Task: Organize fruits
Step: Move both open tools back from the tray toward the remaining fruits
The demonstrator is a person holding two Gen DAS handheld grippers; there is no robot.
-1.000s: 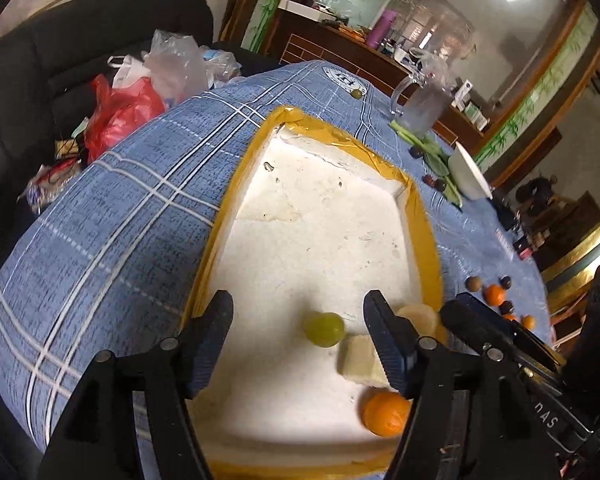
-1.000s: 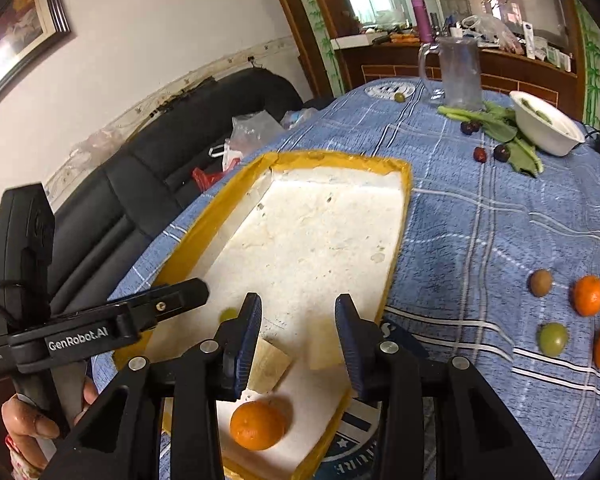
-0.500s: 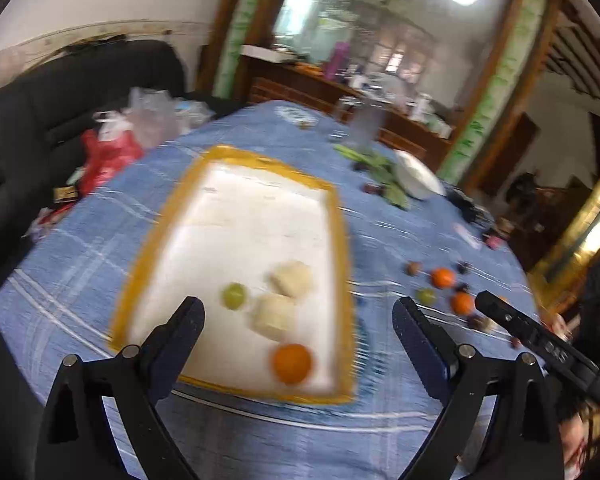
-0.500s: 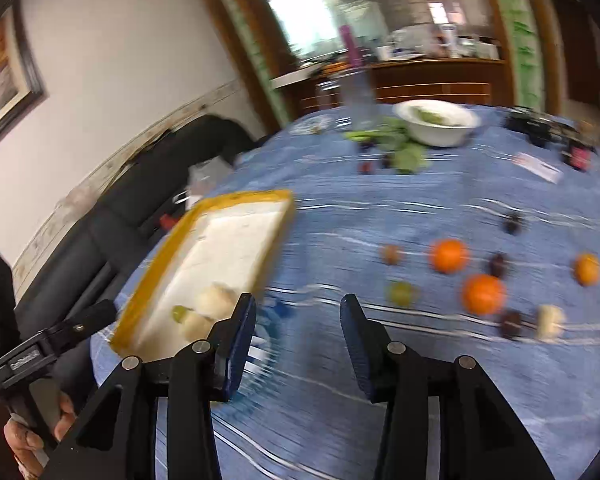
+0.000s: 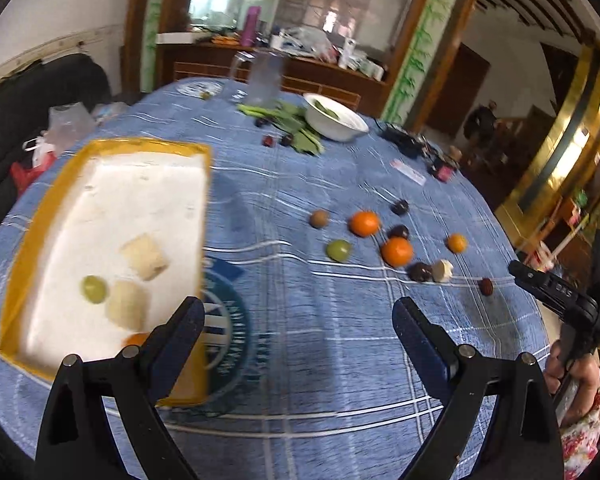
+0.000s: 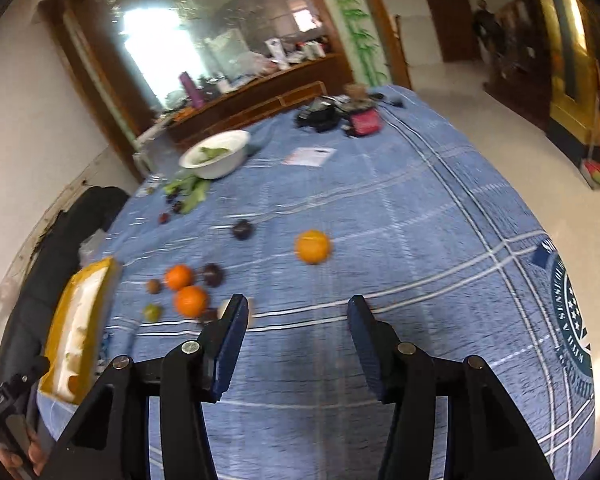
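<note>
Holding a green grape (image 5: 94,289) and two pale chunks inside the yellow-rimmed tray (image 5: 40,216); left gripper (image 5: 296,320) and right gripper (image 6: 296,320) both spread apart, empty. Only from the right wrist: floor beyond the tray's table.

Tray (image 5: 40,216) sits at table's (image 5: 300,360) left side, holding a grape (image 5: 94,289), two pale chunks (image 5: 144,257) and a part-hidden orange (image 5: 136,338). Right of tray, loose fruit lies scattered on the cloth: oranges (image 5: 397,251), grape (image 5: 339,250), dark fruits. Behind these, bowl (image 5: 334,122) with greens (image 5: 296,128) just left of it.
</note>
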